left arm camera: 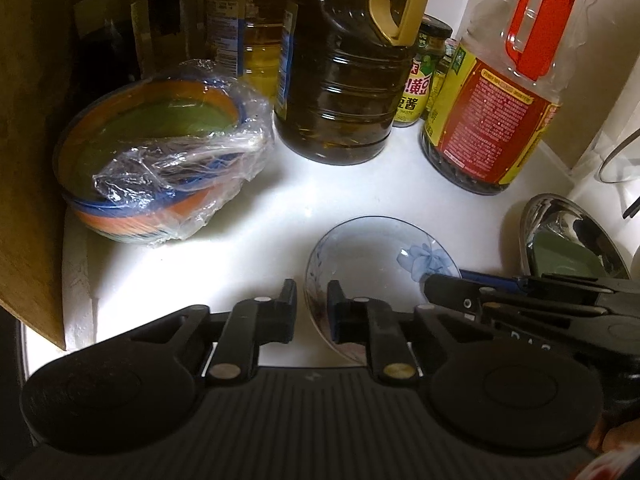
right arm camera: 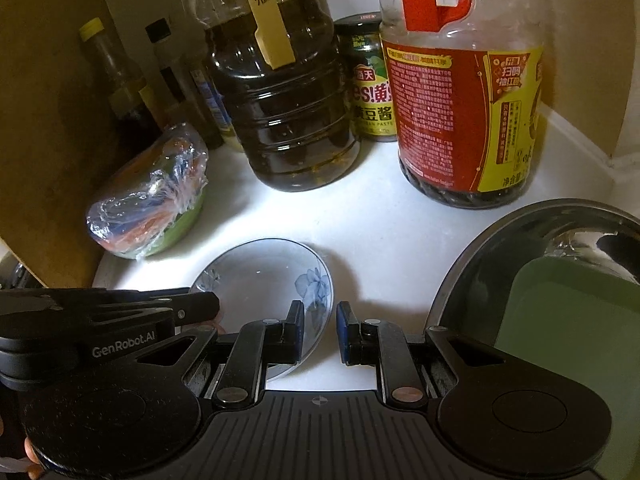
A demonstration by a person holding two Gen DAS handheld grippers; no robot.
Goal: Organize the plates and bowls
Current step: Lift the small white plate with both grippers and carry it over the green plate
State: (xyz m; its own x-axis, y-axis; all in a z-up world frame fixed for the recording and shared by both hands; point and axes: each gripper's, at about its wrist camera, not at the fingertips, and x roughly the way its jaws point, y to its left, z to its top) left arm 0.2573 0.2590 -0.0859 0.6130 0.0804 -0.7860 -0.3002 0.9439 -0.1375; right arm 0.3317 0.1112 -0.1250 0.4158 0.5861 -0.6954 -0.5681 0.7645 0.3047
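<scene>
Both sides pinch the small floral dish (left arm camera: 380,248): left hand-held gripper (left arm camera: 312,308) clamped on its left rim, right hand-held gripper (right arm camera: 318,328) on its right rim; oil jug (left arm camera: 340,80) and wrapped bowls (left arm camera: 160,152) crowd the far side.

A bare strip of white surface (right arm camera: 372,232) is left open beyond the glass dish (right arm camera: 264,276). It is hemmed by oil bottles (right arm camera: 288,112) behind, wrapped bowls (right arm camera: 152,208) at left, and a steel bowl (right arm camera: 560,264) at right.
</scene>
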